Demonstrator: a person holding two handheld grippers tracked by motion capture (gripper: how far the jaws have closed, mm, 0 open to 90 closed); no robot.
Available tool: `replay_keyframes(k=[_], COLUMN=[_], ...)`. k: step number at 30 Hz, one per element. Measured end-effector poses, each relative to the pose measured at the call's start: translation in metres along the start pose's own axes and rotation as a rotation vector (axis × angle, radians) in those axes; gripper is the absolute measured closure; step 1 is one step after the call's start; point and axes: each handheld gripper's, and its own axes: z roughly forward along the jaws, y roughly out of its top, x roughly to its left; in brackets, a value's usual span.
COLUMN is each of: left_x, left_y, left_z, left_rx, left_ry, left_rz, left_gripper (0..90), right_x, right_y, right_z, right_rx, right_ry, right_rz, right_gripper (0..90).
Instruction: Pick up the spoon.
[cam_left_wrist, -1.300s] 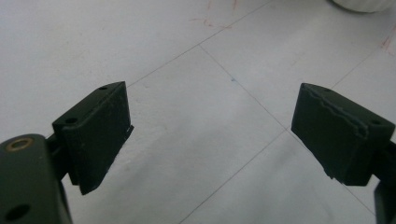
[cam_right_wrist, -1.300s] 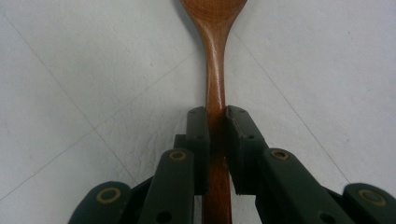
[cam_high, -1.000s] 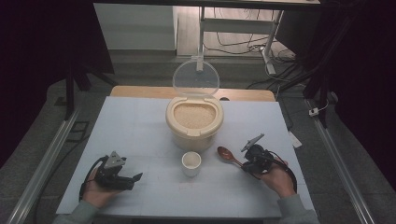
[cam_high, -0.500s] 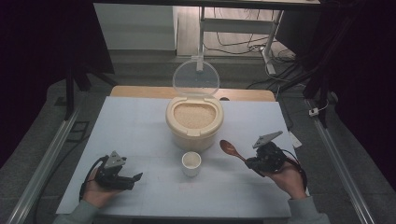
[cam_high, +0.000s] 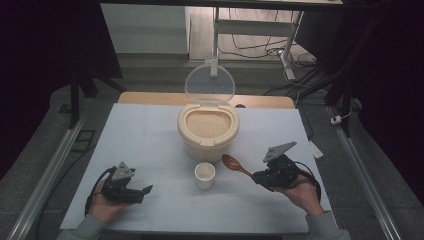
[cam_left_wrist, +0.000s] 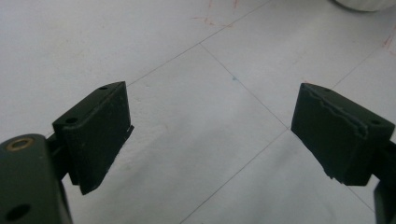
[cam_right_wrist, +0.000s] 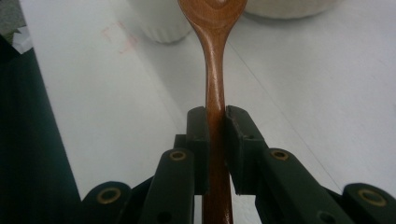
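A cream rice container (cam_high: 207, 129) full of rice stands mid-table, its clear round lid (cam_high: 209, 83) tipped up behind it. A small white cup (cam_high: 205, 175) sits in front of it. My right gripper (cam_high: 259, 177) is shut on the handle of a brown wooden spoon (cam_high: 234, 163), whose bowl points toward the container, lifted just right of the cup. In the right gripper view the spoon (cam_right_wrist: 214, 70) runs up between the jaws of the right gripper (cam_right_wrist: 215, 122). My left gripper (cam_high: 145, 190) rests open at the front left; its fingers (cam_left_wrist: 98, 130) stand wide apart over bare table.
The white table (cam_high: 150, 135) has metal rails (cam_high: 45, 170) along both sides. A small white object (cam_high: 315, 149) lies at the right edge. Cables and a stand leg (cam_high: 287, 60) lie on the floor beyond the table.
The right gripper has lifted the spoon off the table and drawn it right and toward the front edge. The left gripper has stayed put.
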Motion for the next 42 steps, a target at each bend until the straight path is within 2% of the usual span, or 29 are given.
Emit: replay_keyframes(k=[7, 13, 18, 21, 25, 31, 36, 42], left_x=[0.0, -0.001, 0.0, 0.0, -0.001, -0.001, -0.002, -0.009], left_y=[0.0, 0.0, 0.0, 0.0, 0.0, 0.0, 0.002, 0.01], left_z=[0.001, 0.001, 0.0, 0.0, -0.001, -0.001, -0.002, -0.008], left_rx=[0.002, 0.005, 0.0, 0.0, -0.003, -0.003, -0.01, -0.036], left_ry=[-0.001, -0.001, -0.001, -0.001, -0.004, -0.006, -0.013, -0.055], left_rz=[0.001, 0.004, -0.004, -0.006, -0.005, 0.002, 0.008, 0.029], left_gripper=[11.8, 11.8, 11.8, 11.8, 11.8, 11.8, 12.4, 13.3], right_x=[0.009, 0.018, 0.026, 0.035, 0.042, 0.048, 0.049, 0.05], right_y=[0.008, 0.021, 0.035, 0.05, 0.062, 0.068, 0.069, 0.069], right_z=[0.005, 0.014, 0.019, 0.024, 0.035, 0.051, 0.054, 0.054], right_rx=[-0.017, -0.024, -0.029, -0.026, -0.01, 0.013, 0.01, 0.008], right_ry=[0.009, 0.029, 0.05, 0.068, 0.078, 0.087, 0.101, 0.098], right_rz=[-0.033, -0.085, -0.123, -0.155, -0.184, -0.214, -0.23, -0.238], right_gripper=[80.0, 80.0, 80.0, 80.0, 80.0, 80.0, 80.0, 80.0])
